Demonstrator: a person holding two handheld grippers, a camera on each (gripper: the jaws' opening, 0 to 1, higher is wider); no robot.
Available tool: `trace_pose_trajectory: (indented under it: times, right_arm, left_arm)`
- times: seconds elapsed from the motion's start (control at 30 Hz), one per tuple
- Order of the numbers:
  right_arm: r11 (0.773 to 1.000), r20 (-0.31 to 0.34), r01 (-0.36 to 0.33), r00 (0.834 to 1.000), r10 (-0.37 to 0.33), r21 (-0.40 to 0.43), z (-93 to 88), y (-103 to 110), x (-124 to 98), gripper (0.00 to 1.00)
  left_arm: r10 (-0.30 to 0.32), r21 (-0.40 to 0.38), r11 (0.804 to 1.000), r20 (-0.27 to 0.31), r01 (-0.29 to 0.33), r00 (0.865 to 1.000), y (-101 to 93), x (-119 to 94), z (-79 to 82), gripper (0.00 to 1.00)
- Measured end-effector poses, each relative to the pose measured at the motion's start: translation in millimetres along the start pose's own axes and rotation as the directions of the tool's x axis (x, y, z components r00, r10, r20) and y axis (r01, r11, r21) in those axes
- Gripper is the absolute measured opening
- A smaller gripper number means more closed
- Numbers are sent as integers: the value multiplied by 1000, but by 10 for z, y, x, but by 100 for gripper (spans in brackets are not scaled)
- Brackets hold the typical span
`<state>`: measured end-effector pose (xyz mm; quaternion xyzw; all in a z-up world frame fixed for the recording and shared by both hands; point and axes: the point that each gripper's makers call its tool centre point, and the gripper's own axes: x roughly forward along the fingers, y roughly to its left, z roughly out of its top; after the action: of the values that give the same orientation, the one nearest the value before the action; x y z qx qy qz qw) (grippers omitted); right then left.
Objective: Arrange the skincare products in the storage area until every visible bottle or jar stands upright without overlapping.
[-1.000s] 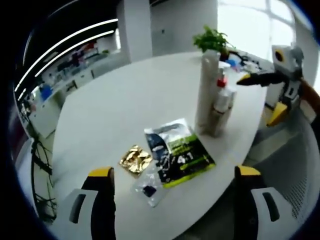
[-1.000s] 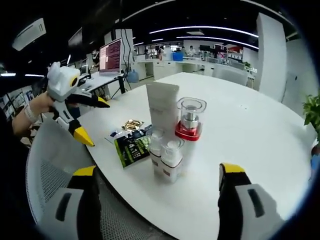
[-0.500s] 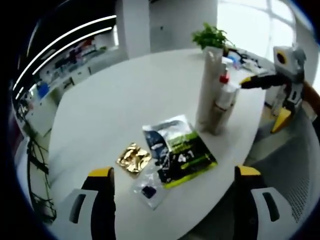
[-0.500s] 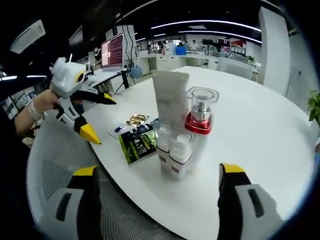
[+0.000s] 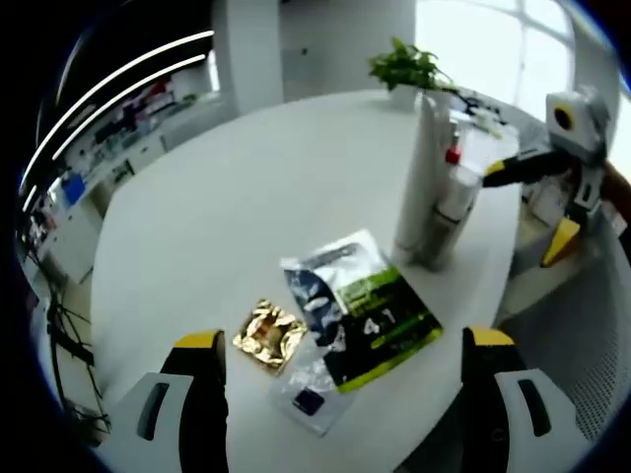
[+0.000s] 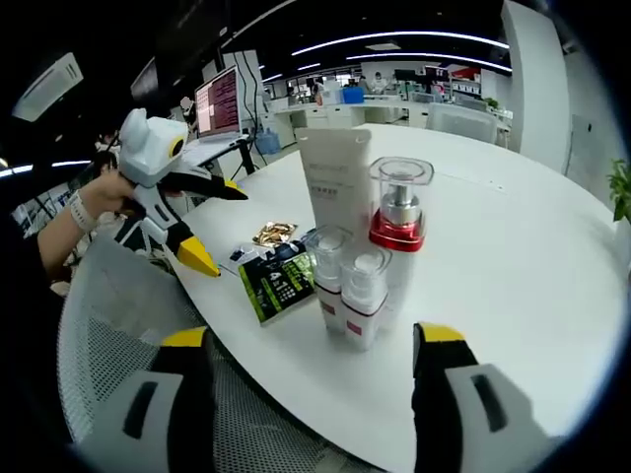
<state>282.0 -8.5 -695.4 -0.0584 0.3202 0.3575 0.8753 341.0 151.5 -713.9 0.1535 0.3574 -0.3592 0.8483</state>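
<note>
jaws of the right gripper (image 6: pixel 306 340) stand wide apart and empty at the bottom of the right gripper view. dead ahead, just above centre, two small clear-capped white bottles with red bands (image 6: pixel 352 296) stand upright against a red-collared pump bottle (image 6: pixel 399 222) and a tall white tube (image 6: pixel 337 187), long axes vertical. the left gripper (image 5: pixel 340 345), jaws also spread and bare, has flat sachets, a green-and-black one (image 5: pixel 370 310) nearest, just ahead on the white round tabletop (image 5: pixel 227 197); the right looks nearer the bottles.

white table (image 6: pixel 513 246) | 4 upright bottles (image 6: pixel 365 246) | 3 flat sachets (image 5: pixel 365 310)
</note>
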Motion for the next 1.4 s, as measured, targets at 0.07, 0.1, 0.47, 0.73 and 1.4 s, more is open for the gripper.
trace_pose_trajectory:
  times: [0.07,0.1,0.47,0.73,1.4]
  right_arm:
    - [1000,2,-8,1000,8,6,0,16,5,76]
    - [1000,1,-13,1000,13,14,-3,27,7,74]
    - [999,-15,-44,999,44,15,-74,195,64,64]
    - [995,-23,-85,996,86,42,-74,343,168,61]
    - [991,-84,-120,989,124,51,-152,538,401,45]
  left_arm:
    - [-9,5,1000,-2,9,1000,29,55,32,97]
    - [-10,9,1000,-5,10,1000,39,76,41,97]
    - [-59,56,996,-60,63,996,116,308,84,96]
    - [-77,19,997,-79,78,994,224,501,118,91]
    - [-162,-49,986,-96,158,982,199,695,-95,70]
